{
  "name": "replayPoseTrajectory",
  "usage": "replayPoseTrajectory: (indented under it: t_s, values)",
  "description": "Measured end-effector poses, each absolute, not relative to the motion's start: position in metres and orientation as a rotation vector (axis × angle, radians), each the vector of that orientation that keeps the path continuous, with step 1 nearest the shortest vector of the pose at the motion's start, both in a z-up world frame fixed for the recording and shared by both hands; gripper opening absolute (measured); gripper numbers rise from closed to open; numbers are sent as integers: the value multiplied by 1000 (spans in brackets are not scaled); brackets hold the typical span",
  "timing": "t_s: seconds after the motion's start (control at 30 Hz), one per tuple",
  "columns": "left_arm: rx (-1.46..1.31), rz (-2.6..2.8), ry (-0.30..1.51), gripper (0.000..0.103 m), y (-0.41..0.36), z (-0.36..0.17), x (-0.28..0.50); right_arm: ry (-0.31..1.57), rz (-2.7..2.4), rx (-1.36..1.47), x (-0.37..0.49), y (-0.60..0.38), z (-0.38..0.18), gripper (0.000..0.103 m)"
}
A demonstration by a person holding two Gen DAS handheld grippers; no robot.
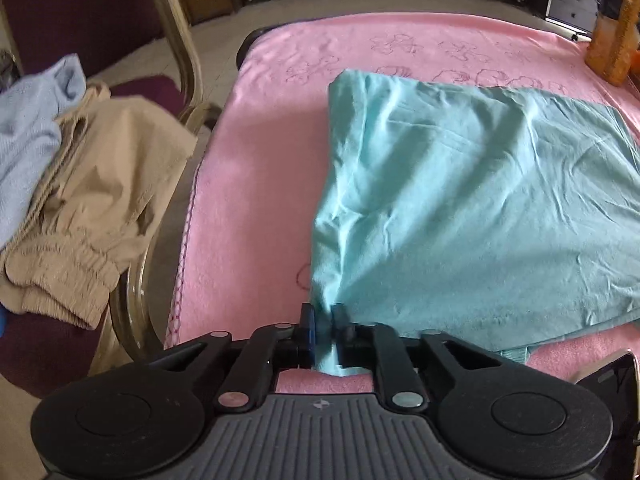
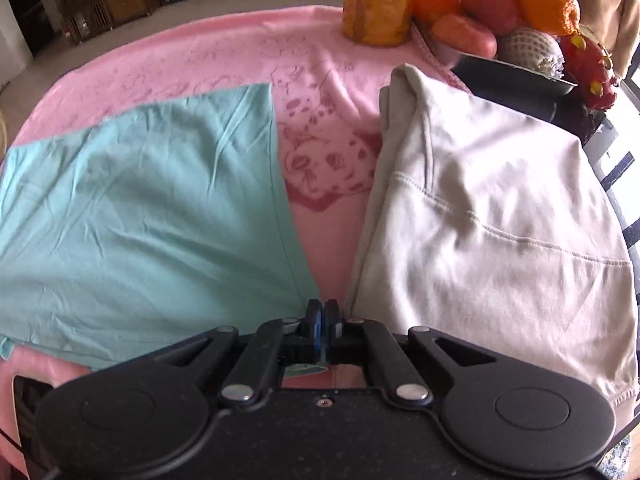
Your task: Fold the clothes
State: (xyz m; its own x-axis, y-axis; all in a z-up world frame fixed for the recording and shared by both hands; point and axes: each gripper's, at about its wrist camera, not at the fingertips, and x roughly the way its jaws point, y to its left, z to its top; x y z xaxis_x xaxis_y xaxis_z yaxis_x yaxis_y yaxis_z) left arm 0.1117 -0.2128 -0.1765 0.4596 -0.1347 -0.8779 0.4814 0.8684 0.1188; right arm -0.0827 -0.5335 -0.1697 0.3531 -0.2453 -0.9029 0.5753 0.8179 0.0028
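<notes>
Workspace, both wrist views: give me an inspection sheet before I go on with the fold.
Surface: pink embroidered towel-like cloth covers the table.
Job's things: wrinkled teal cotton garment lies flat on the cloth; folded beige garment with stitched seams lies beside it, apart, with pink showing between them.
Clutter: tall orange-filled clear jar and dark bowl of fruit at the far edge.
Grippers: left gripper clamps the teal garment's near corner; right gripper is closed at its other near corner, with teal fabric showing behind the fingers.
Cables: nothing seen.
Surroundings: maroon chair with brass frame holding tan elastic-cuffed trousers and a light blue knit.
</notes>
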Motion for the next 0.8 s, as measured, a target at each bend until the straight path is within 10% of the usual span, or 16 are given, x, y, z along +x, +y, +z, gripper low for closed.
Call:
replayPoseTrajectory:
  t_s: [0.47,0.8]
  values:
    - [40,-464,859,33,-211,-95,175,592,-393,457,-63,-553,-56,36]
    - [97,-488,867,13,-273,-118,221,768,-305,651,18,-581,-154,37]
